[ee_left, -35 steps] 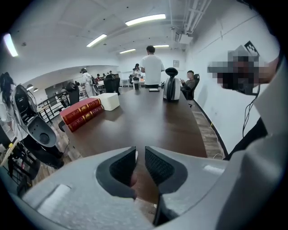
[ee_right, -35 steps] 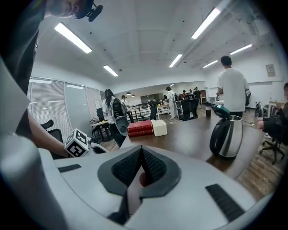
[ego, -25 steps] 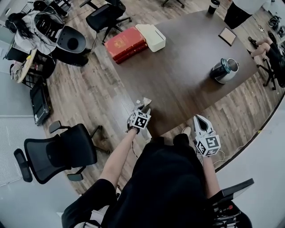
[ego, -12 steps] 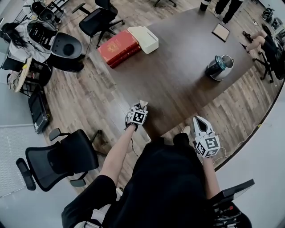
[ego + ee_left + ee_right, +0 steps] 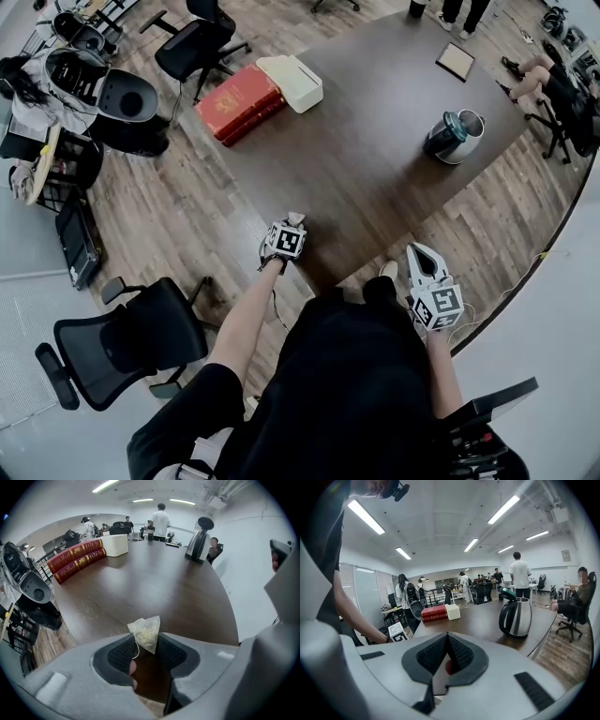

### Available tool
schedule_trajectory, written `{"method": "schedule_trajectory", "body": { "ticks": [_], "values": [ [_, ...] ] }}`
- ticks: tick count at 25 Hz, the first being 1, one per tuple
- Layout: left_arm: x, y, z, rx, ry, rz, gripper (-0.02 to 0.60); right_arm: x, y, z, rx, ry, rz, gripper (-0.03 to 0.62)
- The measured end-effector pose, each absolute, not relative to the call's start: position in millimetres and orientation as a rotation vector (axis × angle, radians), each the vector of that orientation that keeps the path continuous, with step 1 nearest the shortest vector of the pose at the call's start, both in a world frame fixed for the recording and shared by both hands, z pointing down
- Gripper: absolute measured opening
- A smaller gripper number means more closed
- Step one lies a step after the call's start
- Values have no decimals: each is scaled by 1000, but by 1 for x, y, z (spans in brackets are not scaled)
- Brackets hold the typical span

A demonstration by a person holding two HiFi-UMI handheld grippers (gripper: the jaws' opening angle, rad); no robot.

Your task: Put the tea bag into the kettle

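Presently left gripper (image 5: 146, 640) clamped the tea bag (image 5: 145, 627); right gripper (image 5: 446, 640) sat closed, empty; kettle (image 5: 454, 137) stood far right.

The tea bag (image 5: 145, 632) pinched between the jaws of the left gripper (image 5: 144, 639) is translucent white with a yellowish-cream filling, and a thin white string (image 5: 137, 649) trails from it. The pads (image 5: 121, 654) on either side are black and finely ribbed, set in light grey bodies. Beneath and ahead of these jaws the table (image 5: 154, 588) is dark brown with faint grain. Far ahead to their left lie red books (image 5: 77, 557) with gold lettering, beside a cream-white box (image 5: 116, 544). The right gripper (image 5: 447, 635) is grey too, with black pads, and its cube (image 5: 439, 305) carries black-and-white square markers. Ahead and right of its jaws the kettle (image 5: 516, 616) is brushed silver with a black handle and a dark green lid. The floor (image 5: 178, 202) is brown wood planks.
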State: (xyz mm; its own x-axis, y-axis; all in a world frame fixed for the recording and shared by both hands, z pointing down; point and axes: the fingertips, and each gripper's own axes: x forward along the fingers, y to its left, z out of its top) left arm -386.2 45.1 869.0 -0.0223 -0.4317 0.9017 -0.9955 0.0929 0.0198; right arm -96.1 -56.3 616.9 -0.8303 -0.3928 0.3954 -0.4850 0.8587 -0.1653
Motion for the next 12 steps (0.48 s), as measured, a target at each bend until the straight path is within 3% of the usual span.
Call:
{"method": "schedule_trajectory", "body": {
  "ticks": [8, 12],
  "values": [
    [-385, 45, 870, 1431, -1600, 884, 132, -99, -54, 620, 641, -2688, 370, 6],
    [-381, 41, 874, 1435, -1599, 892, 93, -97, -54, 622, 637, -2685, 366, 6]
  ]
}}
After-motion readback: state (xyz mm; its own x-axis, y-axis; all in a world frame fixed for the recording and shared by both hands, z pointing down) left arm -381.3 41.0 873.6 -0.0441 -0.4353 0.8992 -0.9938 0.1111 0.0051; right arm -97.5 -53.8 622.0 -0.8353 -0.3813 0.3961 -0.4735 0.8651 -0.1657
